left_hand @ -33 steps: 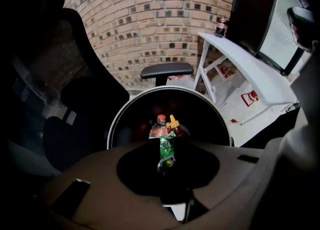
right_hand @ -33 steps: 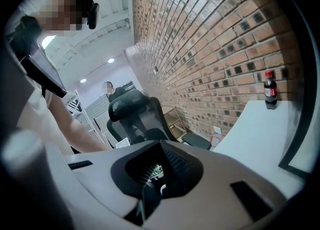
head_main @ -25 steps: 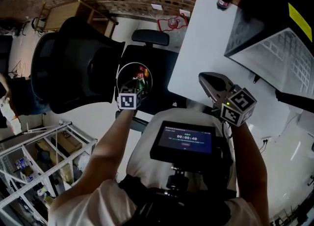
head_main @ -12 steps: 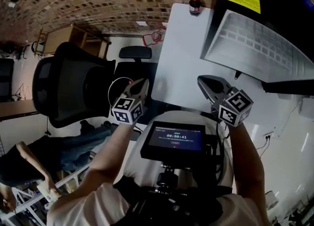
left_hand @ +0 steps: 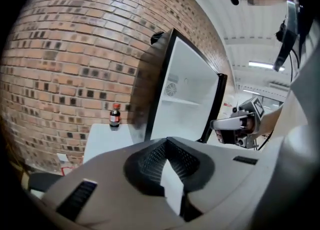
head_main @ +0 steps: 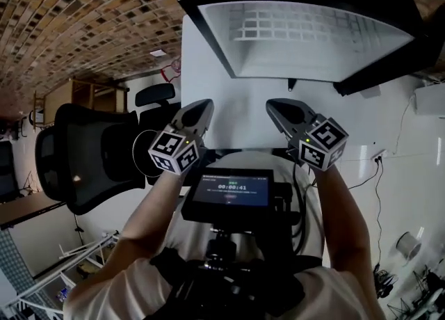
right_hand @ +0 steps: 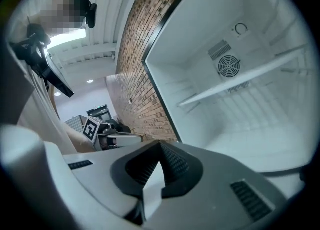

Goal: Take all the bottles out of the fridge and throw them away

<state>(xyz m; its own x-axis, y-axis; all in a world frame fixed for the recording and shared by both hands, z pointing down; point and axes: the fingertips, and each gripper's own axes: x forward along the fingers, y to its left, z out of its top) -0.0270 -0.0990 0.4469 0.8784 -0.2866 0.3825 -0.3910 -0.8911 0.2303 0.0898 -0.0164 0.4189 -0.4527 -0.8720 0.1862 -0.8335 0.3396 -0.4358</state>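
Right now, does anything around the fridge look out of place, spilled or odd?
One thing: a dark red-capped bottle stands upright on the white table by the brick wall, outside the open fridge. The part of the fridge that shows is bare. Nothing looks spilled or damaged.

Mixed indoor light; heavy wide-angle distortion.
Brightest on the white fridge interior [right_hand: 240, 84], close to washed out in the head view. Glare off a ceiling strip light [left_hand: 265, 65] in the left gripper view. Brick wall [left_hand: 75, 64] evenly lit and sharp. Office chair [head_main: 90, 152] dark, detail lost. Black vignette and bowed straight lines at the edges of both gripper views; nearest foreground soft.
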